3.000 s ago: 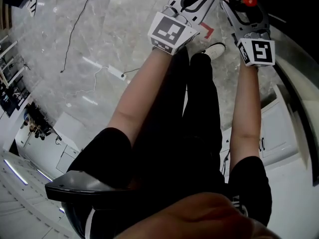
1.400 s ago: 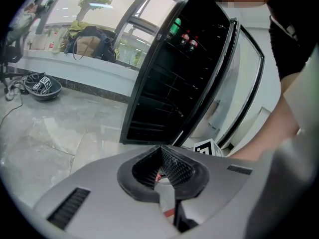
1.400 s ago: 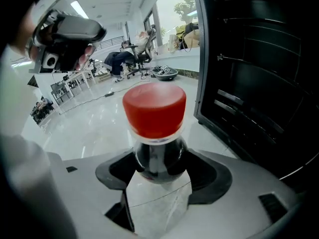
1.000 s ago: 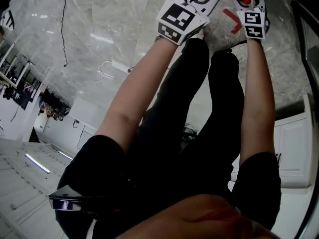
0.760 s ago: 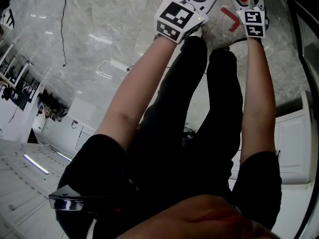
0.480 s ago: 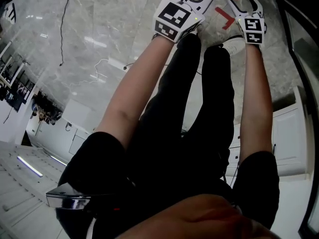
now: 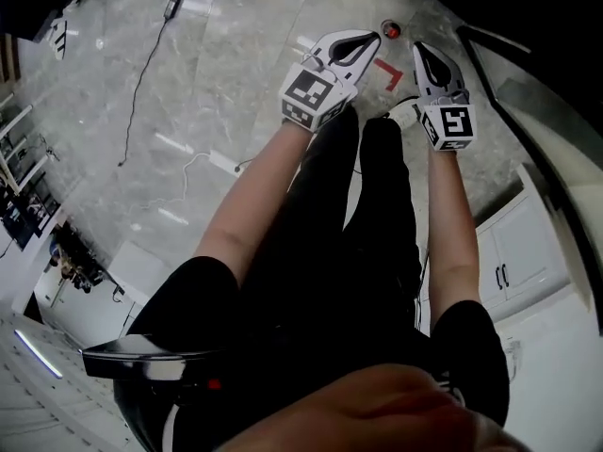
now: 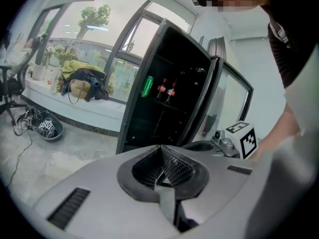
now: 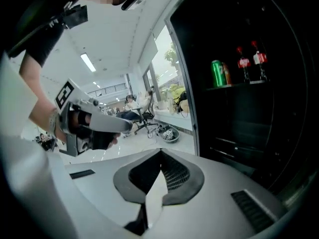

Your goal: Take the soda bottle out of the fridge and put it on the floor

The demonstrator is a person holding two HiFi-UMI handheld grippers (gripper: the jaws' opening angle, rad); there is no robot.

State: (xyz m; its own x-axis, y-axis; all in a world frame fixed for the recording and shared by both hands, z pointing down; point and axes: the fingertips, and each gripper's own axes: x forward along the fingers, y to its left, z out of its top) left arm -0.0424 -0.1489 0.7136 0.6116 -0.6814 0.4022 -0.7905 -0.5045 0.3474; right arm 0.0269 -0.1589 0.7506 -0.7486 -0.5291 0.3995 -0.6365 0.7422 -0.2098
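Although I see it only from straight above, the soda bottle (image 7: 390, 29) reads as standing upright on the grey marble floor (image 7: 236, 55). Its red cap faces up at the head camera, so its long axis runs vertically. Little of the body shows below the cap. It stands just beside a red tape mark (image 7: 387, 67), near the dark fridge (image 7: 556, 92) at the right of the head view.

In that view my left tongs (image 7: 374, 37) and right tongs (image 7: 419, 49) flank the cap, tips aimed forward and slightly downward. Neither has hold of the bottle. Two bare forearms, the left forearm (image 7: 247, 196) and the right forearm (image 7: 450, 205), stretch out ahead roughly parallel. They run on either side of black-trousered legs (image 7: 358, 215). Each hand sits behind a white cube with black square markers.

The left gripper view shows the left tongs fully closed. Their ridged pads meet in a single seam with nothing between them. The right gripper view shows the right tongs, which have just been closing, now pressed fully together and equally empty.

Both gripper views look out at the open fridge. On a shelf inside stand a green can (image 9: 218, 72) and two red-labelled bottles (image 9: 242, 62), upright and side by side. Each gripper view also catches the other tongs held alongside at about the same height.
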